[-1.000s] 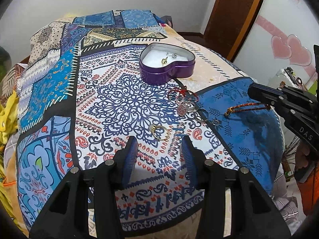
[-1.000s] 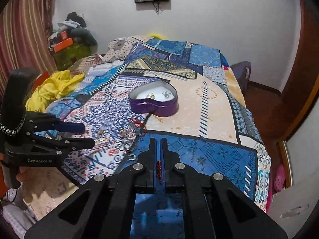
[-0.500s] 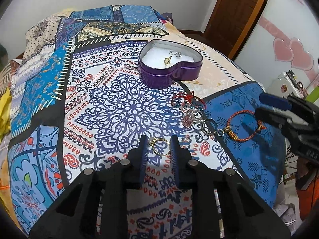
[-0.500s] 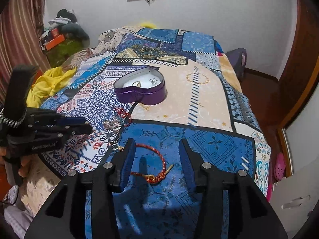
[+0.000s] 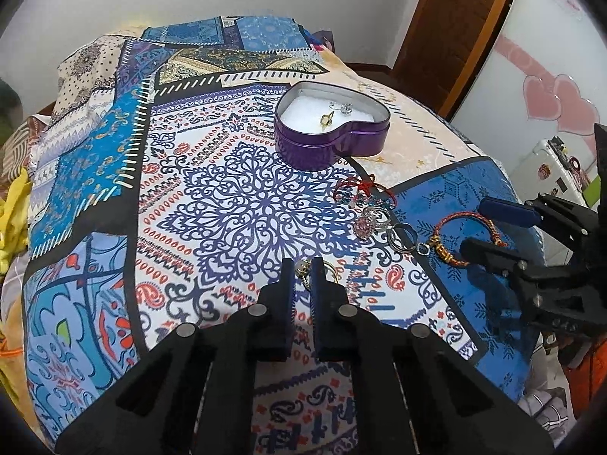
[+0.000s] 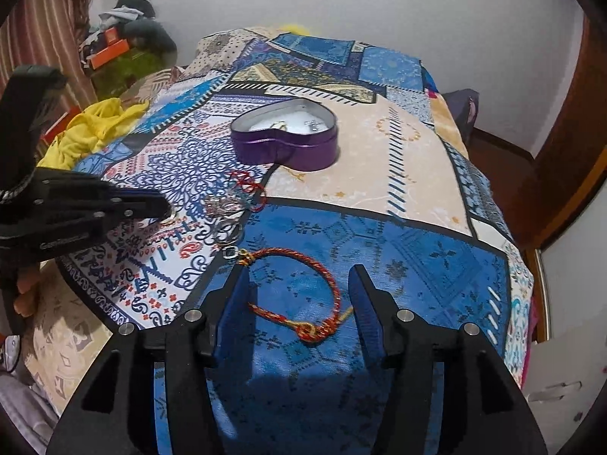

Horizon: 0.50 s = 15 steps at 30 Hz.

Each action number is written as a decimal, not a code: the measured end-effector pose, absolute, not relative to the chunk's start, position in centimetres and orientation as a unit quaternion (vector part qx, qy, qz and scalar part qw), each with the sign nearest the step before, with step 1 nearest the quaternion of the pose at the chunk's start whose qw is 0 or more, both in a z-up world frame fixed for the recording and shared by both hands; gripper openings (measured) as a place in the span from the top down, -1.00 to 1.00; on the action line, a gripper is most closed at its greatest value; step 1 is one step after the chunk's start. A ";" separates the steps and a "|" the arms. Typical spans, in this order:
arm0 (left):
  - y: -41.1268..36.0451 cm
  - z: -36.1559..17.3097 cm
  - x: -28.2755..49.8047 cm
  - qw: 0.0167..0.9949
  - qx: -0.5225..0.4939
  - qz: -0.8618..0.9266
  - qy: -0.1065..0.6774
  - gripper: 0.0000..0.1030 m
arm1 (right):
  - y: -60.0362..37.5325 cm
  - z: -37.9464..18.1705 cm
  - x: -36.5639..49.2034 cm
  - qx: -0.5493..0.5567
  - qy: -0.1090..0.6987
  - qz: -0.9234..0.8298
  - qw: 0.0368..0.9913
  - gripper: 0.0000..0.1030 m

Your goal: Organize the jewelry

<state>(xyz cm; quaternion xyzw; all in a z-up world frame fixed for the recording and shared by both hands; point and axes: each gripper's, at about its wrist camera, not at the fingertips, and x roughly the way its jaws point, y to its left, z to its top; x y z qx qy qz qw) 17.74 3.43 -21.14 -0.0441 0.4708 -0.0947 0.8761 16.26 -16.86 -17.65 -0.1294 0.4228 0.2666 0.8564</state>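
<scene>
My left gripper [image 5: 303, 265] is shut on a thin gold ring [image 5: 331, 270] that lies on the patterned bedspread; part of the ring sticks out to the right of the fingertips. My right gripper [image 6: 299, 276] is opening. A red and gold cord bracelet [image 6: 334, 288] lies loose on the blue patch between its fingers, and the pads do not touch it. The purple heart-shaped tin [image 5: 330, 144] stands open farther back, with a gold piece [image 5: 326, 119] and a silver piece [image 5: 343, 108] on its white lining. The left wrist view shows the right gripper [image 5: 476, 225] beside the bracelet [image 5: 461, 215].
A small heap of jewelry lies between tin and bracelet: a red string piece [image 5: 364, 185], a pink-stoned ring [image 5: 364, 225] and silver rings [image 5: 402, 237]. Yellow cloth [image 6: 91, 129] lies at the bed's left side. A wooden door [image 5: 455, 19] and a white cupboard [image 5: 550, 57] stand to the right.
The left gripper's jaws came forward and closed on the gold ring. The right gripper's jaws let go of the red cord bracelet, which now lies on the blue cloth between them.
</scene>
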 end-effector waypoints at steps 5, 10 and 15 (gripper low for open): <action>3.6 -20.3 16.9 0.883 -0.038 -0.089 0.459 0.88 | -18.5 -17.5 15.9 -0.113 0.428 0.252 0.860 0.02; 3.3 -19.9 16.2 0.886 -0.036 -0.092 0.452 0.88 | -18.0 -18.1 15.6 -0.139 0.419 0.243 0.864 0.08; 3.1 -19.5 15.8 0.888 -0.036 -0.094 0.448 0.88 | -17.3 -18.2 16.4 -0.148 0.411 0.245 0.866 0.33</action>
